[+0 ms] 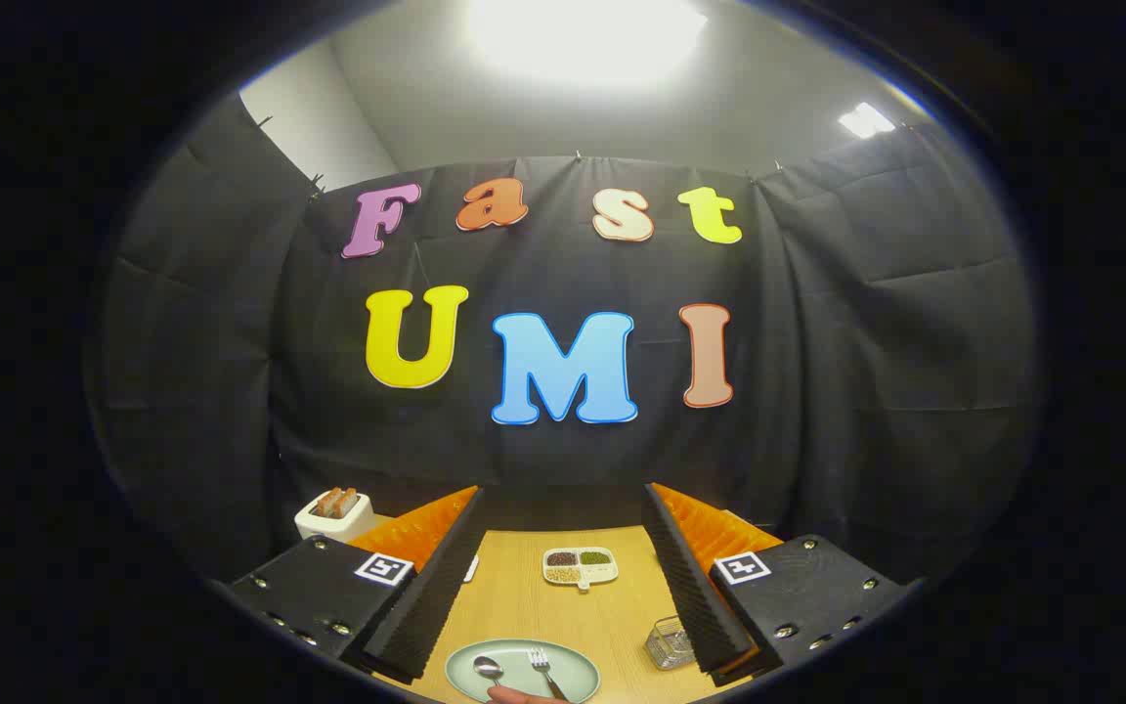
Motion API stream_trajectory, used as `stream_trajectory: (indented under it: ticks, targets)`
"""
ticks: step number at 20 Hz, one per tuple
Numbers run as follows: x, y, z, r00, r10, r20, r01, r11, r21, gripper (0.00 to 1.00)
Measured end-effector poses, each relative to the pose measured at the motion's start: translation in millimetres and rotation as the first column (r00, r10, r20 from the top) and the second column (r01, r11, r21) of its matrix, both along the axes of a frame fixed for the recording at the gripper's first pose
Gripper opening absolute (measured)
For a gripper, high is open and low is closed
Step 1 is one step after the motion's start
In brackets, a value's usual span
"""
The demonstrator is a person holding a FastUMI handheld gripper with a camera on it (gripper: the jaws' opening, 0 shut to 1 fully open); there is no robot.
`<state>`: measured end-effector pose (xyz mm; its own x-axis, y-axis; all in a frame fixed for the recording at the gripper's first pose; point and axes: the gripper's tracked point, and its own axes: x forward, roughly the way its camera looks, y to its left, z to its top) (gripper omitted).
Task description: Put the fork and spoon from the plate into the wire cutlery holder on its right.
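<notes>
A pale green plate (563,657) lies on the wooden table, low between my two fingers. On it rest a spoon (488,669) to the left and a fork (543,667) to the right. A wire cutlery holder (669,642) stands right of the plate, partly hidden behind my right finger. My gripper (563,508) is held high above the table and is open, fingers wide apart with nothing between them.
A small white divided dish (580,567) with dark and green portions sits farther back on the table (524,606). A white toaster (333,515) with bread slices stands at the far left. Black cloth walls the booth behind.
</notes>
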<state>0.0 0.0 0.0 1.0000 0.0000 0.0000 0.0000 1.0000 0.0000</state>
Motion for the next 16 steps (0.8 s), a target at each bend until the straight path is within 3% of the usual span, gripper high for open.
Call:
stream_trajectory:
  ticks: [16]
  targets:
    - [13.0,-4.6,-18.0,0.995,0.087,-0.041,-0.087,0.996,0.007,0.97]
